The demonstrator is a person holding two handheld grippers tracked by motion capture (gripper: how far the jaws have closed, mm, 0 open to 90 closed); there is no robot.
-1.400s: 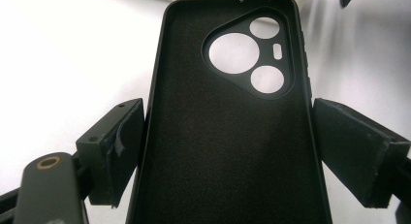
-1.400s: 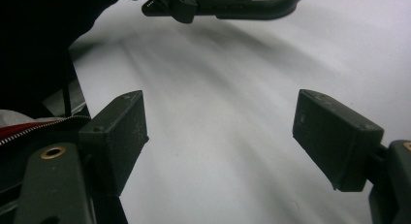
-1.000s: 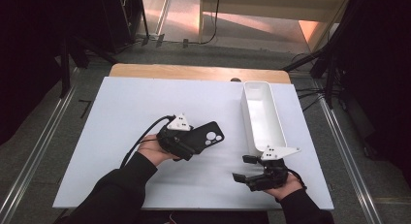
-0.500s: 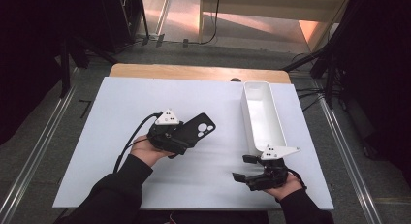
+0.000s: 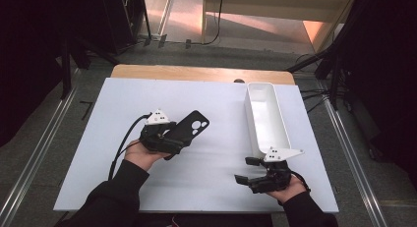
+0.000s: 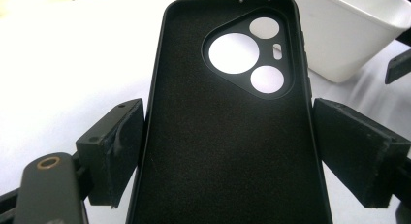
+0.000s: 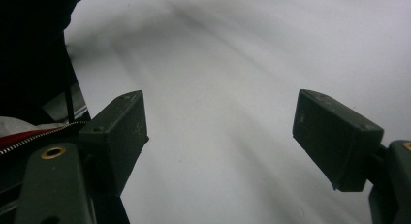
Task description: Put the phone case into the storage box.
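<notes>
Since the earlier frame the left gripper (image 5: 169,138) has carried the black phone case (image 5: 191,127) leftward, away from the white bin (image 5: 265,116). Its jaws clamp the case's long edges, case raised over the white table (image 5: 108,138). The right gripper (image 5: 251,172) rests near the near-right edge, jaws apart, empty.

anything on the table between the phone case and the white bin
Nothing: in the high view the stretch of white table between the phone case and the white bin is bare.
</notes>
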